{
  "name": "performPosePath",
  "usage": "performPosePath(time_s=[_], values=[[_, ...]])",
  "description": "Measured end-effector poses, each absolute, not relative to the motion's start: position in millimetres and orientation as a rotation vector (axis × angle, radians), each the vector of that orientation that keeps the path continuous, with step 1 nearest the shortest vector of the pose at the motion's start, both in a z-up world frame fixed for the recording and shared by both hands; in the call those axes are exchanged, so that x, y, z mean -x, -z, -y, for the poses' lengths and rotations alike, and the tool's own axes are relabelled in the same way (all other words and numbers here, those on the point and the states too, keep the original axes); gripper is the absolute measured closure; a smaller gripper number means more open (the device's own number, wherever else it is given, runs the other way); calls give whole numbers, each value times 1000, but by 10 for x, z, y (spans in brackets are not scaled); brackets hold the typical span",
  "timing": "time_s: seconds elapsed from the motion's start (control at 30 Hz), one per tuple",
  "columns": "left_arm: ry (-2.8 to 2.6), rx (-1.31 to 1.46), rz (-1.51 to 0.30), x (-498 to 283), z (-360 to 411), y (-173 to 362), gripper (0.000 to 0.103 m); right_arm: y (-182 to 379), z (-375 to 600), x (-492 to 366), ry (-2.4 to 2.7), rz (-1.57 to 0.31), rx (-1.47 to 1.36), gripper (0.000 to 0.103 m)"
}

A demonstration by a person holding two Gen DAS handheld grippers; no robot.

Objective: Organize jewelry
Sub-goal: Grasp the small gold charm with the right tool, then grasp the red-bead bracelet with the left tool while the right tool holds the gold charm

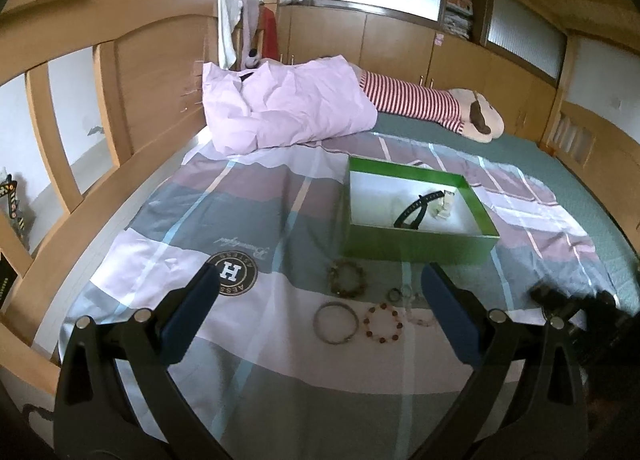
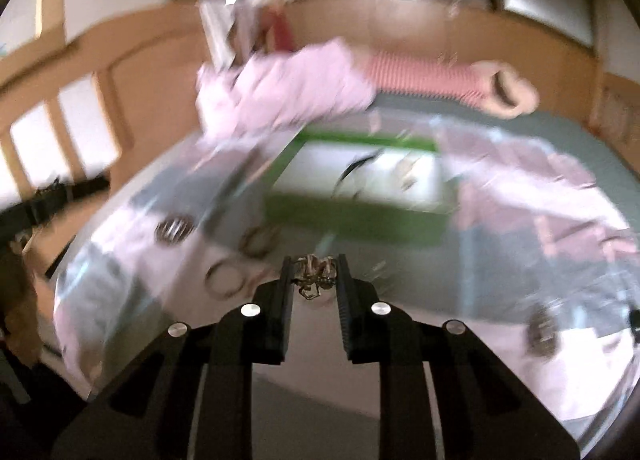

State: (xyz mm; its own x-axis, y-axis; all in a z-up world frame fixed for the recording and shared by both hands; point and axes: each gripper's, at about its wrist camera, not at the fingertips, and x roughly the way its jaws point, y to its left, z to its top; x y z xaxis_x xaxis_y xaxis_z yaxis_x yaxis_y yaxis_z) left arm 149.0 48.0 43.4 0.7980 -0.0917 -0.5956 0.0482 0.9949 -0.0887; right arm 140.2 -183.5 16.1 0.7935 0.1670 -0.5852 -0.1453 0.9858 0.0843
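A round dark badge (image 1: pixel 233 273) on the bed's patchwork sheet (image 1: pixel 160 260) shows a large "H"; its ring lettering and the script line beside it read upside down, illegible.

The right gripper (image 2: pixel 313 266) has its jaws drawn close on a small brownish beaded bracelet (image 2: pixel 314 276), which is pinched between the pads and hangs a little below them, clear of the bedspread (image 2: pixel 520 260). The view is heavily blurred. Beyond the fingertips, toward the far edge of the bedspread, stands an open green box (image 2: pixel 352 220) with a dark curved item and pale bits inside. Left of the gripper lie a metal bangle (image 2: pixel 228 278) and a beaded ring (image 2: pixel 260 240). A pink quilt (image 2: pixel 288 92) is bunched near the headboard.
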Motion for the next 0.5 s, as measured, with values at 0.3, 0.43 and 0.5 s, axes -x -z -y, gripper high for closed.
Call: performPosePath(time_s=[0.3,0.43,0.5], values=[[124,-28,-678,-1542,-41,-292,4,-105,2163,-1460,-136,-649,-82,82],[133,-38,-707,-1617,89,-191,4,-149,2165,-1423,-145,-633,-83,82],[144,-41,-728,-1664,170,-114,4,-152,2185,-1433,-144,-635,-86,82]])
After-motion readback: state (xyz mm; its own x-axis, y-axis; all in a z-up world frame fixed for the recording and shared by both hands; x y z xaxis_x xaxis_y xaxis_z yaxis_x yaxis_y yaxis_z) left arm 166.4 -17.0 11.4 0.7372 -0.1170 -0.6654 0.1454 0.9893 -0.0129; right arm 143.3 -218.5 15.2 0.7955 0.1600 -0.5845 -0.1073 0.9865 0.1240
